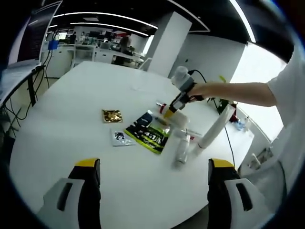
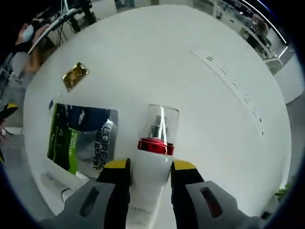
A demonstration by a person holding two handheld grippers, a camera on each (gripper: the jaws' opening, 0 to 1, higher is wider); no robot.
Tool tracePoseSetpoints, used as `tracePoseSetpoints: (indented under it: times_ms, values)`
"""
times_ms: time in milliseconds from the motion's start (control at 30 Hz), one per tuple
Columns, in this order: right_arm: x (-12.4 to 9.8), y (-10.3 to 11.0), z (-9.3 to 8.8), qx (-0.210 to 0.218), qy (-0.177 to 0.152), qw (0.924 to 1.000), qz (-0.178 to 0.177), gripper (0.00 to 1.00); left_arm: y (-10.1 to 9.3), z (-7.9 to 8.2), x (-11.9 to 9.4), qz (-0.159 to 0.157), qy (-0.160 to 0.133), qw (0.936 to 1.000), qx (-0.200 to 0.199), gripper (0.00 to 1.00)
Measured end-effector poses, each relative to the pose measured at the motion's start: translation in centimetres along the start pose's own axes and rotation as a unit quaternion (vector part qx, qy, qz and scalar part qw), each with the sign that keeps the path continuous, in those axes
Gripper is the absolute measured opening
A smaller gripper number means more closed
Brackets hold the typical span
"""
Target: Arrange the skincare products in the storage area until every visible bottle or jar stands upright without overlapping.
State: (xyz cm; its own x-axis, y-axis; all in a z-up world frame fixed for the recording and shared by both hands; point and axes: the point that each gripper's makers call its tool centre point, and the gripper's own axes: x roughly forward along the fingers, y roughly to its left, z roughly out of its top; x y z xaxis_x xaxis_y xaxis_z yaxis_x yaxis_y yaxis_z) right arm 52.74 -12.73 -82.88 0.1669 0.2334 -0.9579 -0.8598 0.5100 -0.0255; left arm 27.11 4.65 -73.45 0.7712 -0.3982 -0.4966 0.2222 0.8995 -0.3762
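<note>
While right gripper [image 2: 150, 168] jaws clamp white bottle [image 2: 151, 164], left gripper [image 1: 152, 164] jaws released, white table [image 1: 71, 119], open office.

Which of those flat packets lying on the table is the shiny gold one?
The small gold packet, lying apart toward the table's middle. The bigger green and dark sachet bears printed lettering, and the little pale sachet lies against its edge.
</note>
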Motion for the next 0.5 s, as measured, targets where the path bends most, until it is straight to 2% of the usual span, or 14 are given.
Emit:
tracePoseSetpoints:
  times_ms: [133,267,500]
  values:
    - [0.02,-0.21,0.03,0.015,-0.005,0.9999,-0.002,0.29,0.0,0.05,0.15,0.001,-0.002,1.0,-0.004,0.85]
    - [0.07,-0.29,0.05,0.011,-0.006,0.9999,-0.001,0.28,-0.36,0.46,0.2,-0.001,-0.005,1.0,-0.002,0.85]
    - [0.06,-0.28,0.37,0.014,-0.031,0.9994,0.001,0.28,-0.37,0.55,-0.34,0.001,-0.006,1.0,0.001,0.85]
